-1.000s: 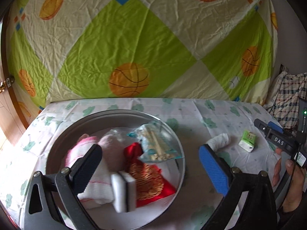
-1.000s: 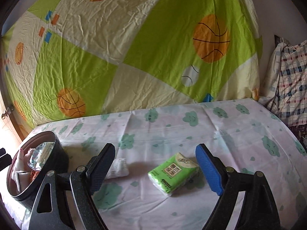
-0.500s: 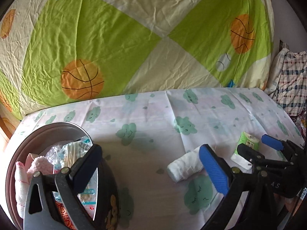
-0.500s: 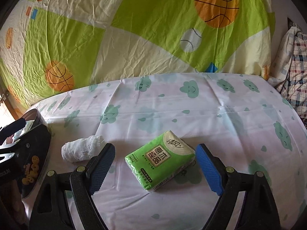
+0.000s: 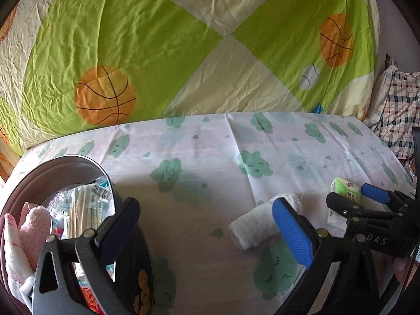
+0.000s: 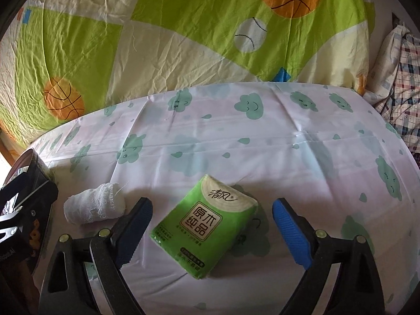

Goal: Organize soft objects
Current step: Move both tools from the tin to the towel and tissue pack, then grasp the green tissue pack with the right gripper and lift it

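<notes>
A green tissue pack (image 6: 207, 225) lies flat on the cloud-print sheet between the fingers of my right gripper (image 6: 212, 206). Its jaws are opening and the pads stand clear of the pack on both sides. To its left lies a white rolled cloth (image 6: 94, 207). In the left wrist view my left gripper (image 5: 207, 225) hangs open and empty over the sheet, its blue finger (image 5: 291, 233) overlapping the rolled cloth (image 5: 252, 228). The round black container (image 5: 78, 157) at the lower left holds a pink cloth (image 5: 34, 225) and plastic packs (image 5: 81, 204). My right gripper (image 5: 349, 197) straddles the tissue pack (image 5: 344, 191).
A green and cream basketball-print sheet (image 5: 157, 52) hangs as a backdrop behind the bed. Plaid fabric (image 6: 404, 84) is piled at the right edge. The container's black wall (image 6: 39, 165) and the left gripper's body (image 6: 15, 210) sit at the left edge of the right wrist view.
My left gripper swung right, from over the container to the sheet by the rolled cloth. My right gripper dropped closer to the tissue pack and its jaws widened.
</notes>
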Demonstrator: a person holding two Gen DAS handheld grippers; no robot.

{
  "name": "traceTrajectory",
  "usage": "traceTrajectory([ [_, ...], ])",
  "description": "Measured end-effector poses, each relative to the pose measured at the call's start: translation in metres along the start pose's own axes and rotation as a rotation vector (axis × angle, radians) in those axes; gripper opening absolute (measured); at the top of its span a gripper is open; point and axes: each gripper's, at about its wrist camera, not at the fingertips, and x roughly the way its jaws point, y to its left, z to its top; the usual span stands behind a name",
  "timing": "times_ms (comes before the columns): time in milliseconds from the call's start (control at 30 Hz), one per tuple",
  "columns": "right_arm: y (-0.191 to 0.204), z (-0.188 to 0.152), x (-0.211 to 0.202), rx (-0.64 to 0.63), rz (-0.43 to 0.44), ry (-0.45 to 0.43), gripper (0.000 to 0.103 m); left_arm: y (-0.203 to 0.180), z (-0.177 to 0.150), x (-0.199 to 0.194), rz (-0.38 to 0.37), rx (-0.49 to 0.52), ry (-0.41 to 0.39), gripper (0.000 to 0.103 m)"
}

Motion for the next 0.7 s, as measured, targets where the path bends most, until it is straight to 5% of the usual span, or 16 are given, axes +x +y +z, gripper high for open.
traceTrajectory([
  [367,0.007,-0.002,0.005,-0.029,0.012,0.046,0.094,-0.009,-0.002,0.001,-0.027,0.024,0.000,0.102],
  [467,0.008,-0.003,0.007,-0.036,0.029,0.061,0.081,-0.014,-0.004,0.002,-0.037,0.042,0.002,0.102],
  [700,0.011,-0.005,-0.001,-0.049,0.019,0.035,0.077,-0.018,-0.006,0.003,-0.065,0.056,0.004,0.102],
])
